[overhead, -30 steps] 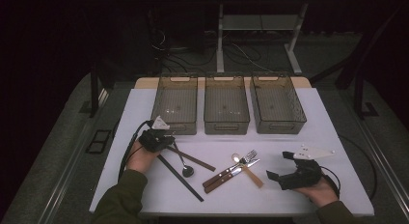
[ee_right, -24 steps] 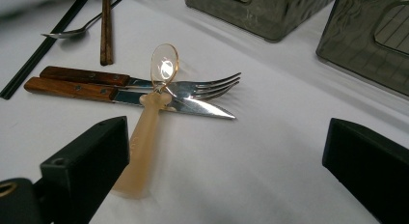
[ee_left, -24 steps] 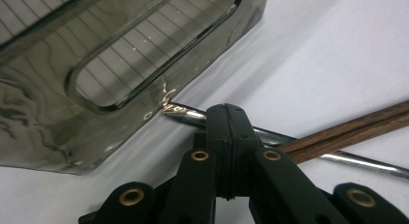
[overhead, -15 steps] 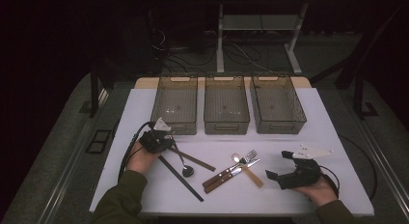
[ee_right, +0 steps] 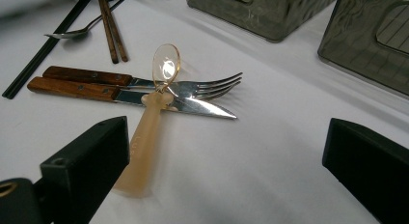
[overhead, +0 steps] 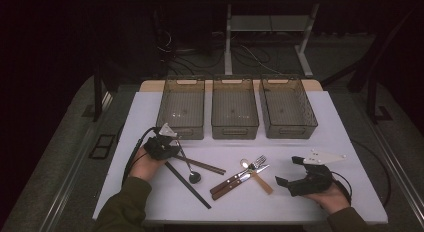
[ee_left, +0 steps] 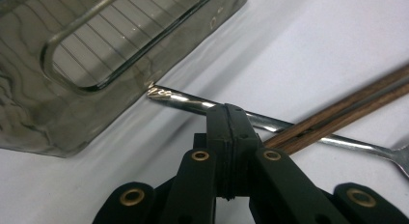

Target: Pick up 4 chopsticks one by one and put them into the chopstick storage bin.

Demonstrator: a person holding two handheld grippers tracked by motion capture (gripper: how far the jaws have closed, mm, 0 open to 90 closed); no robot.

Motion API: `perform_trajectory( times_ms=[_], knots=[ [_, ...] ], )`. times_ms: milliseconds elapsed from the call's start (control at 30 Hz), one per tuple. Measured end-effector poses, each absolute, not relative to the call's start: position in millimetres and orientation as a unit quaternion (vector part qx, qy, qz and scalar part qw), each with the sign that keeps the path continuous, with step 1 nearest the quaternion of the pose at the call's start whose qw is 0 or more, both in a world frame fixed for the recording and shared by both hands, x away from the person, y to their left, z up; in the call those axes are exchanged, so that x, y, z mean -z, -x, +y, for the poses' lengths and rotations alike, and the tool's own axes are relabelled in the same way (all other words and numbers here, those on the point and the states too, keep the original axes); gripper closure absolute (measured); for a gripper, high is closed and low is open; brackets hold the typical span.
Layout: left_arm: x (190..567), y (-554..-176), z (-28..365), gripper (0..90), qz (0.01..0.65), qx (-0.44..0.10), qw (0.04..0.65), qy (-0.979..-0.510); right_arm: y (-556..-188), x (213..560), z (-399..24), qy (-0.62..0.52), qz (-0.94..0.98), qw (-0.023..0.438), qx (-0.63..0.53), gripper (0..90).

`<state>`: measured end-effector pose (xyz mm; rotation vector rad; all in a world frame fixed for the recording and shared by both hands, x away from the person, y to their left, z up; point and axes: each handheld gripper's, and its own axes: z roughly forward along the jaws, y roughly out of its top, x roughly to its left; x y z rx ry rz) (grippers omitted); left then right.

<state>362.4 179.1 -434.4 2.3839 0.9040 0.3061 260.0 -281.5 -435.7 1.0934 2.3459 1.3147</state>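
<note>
The white table (overhead: 340, 137) carries three clear bins (overhead: 235, 108) in a row at its 12 o'clock edge, with the cutlery spread nearer the person. The left gripper (overhead: 172, 148) sits at about 9 o'clock of the table, just below the leftmost bin, its jaws clenched together — the left gripper view shows the pads pressed flat against each other with the metal spoon (ee_left: 193, 102) lying on the table right at their tips, whether pinched I cannot tell. The spoon's handle end touches the bin wall; its bowl lies toward 5 o'clock of the gripper.

Counted: three bins, one pair of black chopsticks (overhead: 187, 184), one pair of brown chopsticks (overhead: 202, 165), one wooden-handled knife (ee_right: 96, 91), one wooden-handled fork (ee_right: 144, 81), one metal spoon, one translucent plastic spoon (ee_right: 147, 132).

The right gripper (overhead: 284, 183) rests at 4 o'clock, jaws released wide, pointing at the plastic spoon. Both hands lie low on the table, forearms entering from 6 o'clock.
</note>
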Motion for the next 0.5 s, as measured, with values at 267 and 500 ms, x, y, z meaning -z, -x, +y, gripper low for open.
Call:
perform_trajectory(
  times_ms=[267, 500],
  knots=[
    [433.6, -358.2, 179.8, 89.6, 0.333, -0.106, 0.281, -0.894, -260.0, 435.6, -281.5, -0.373, 0.803, 0.119, -0.45, 2.3],
    [432.8, -355.2, 179.5, 89.6, 0.331, -0.103, 0.277, -0.896, -259.9, 435.5, -281.6, -0.373, 0.803, 0.12, -0.45, 2.3]
  ],
)
